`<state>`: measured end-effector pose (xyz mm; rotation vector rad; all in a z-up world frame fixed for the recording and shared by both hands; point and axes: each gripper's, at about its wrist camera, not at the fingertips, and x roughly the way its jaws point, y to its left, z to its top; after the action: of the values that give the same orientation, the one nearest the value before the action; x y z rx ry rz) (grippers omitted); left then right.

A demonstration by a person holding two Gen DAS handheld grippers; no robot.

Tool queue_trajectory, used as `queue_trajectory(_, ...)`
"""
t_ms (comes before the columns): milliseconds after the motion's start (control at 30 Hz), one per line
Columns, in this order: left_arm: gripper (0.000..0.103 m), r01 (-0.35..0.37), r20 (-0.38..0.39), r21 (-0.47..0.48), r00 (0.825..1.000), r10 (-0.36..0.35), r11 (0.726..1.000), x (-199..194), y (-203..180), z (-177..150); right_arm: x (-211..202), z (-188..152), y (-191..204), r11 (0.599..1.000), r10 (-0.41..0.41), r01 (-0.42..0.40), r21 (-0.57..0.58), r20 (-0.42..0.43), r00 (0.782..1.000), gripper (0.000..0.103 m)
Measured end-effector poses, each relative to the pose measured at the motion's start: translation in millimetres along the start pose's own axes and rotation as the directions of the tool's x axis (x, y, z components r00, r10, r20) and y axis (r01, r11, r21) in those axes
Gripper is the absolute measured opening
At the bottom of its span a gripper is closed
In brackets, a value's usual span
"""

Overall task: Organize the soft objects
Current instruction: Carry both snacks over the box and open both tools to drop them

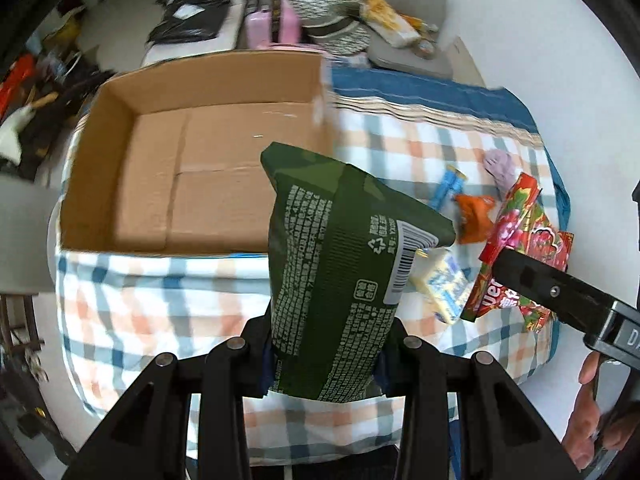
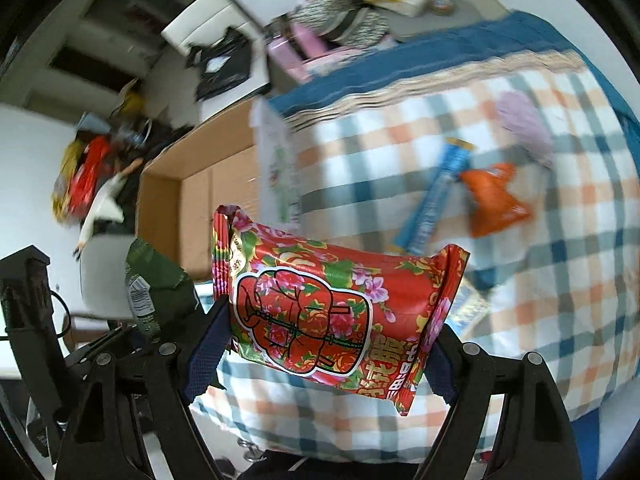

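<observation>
Packets fill both tools: our left gripper (image 1: 326, 354) is clenched on the dark green bag (image 1: 340, 264), lifted above the checked cloth (image 1: 132, 300) just beside the cardboard box (image 1: 192, 184), and our right gripper (image 2: 332, 354) pinches the red floral packet (image 2: 328, 316) at its lower edge, also aloft. We judge the step is dropping both into the box (it looks bare inside). We should carry each fully over the near wall before letting go, one after the other, since crinkly bags slide and could snag the rim.
</observation>
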<state>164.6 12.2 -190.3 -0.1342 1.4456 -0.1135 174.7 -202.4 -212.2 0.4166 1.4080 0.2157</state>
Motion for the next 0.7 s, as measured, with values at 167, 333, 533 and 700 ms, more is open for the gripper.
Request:
queue_trajectory(167,0.034,-0.002,0.012,-0.063,1.000,0.003,0.998,-8,48,26,18,16,57,0.997,-0.012,0.012,-0.077,-0.002,1.000,0.086)
queue_trajectory(333,0.034,-0.016,-0.005,-0.091,1.000,0.015,0.996,2,98,75,48,43,98,0.997,-0.025,0.024,-0.075,-0.009,1.000,0.086)
queue_trajectory(533,0.034,0.007,-0.072,-0.099,0.997,-0.014,0.995,36,140,137,97,83,135,0.996,-0.068,0.067,-0.054,-0.016,0.998,0.086)
queue_trajectory(700,0.034,0.038,-0.154,-0.108,0.987,-0.055,0.993,81,156,180,143,111,149,0.992,-0.126,0.125,-0.022,-0.033,0.991,0.086)
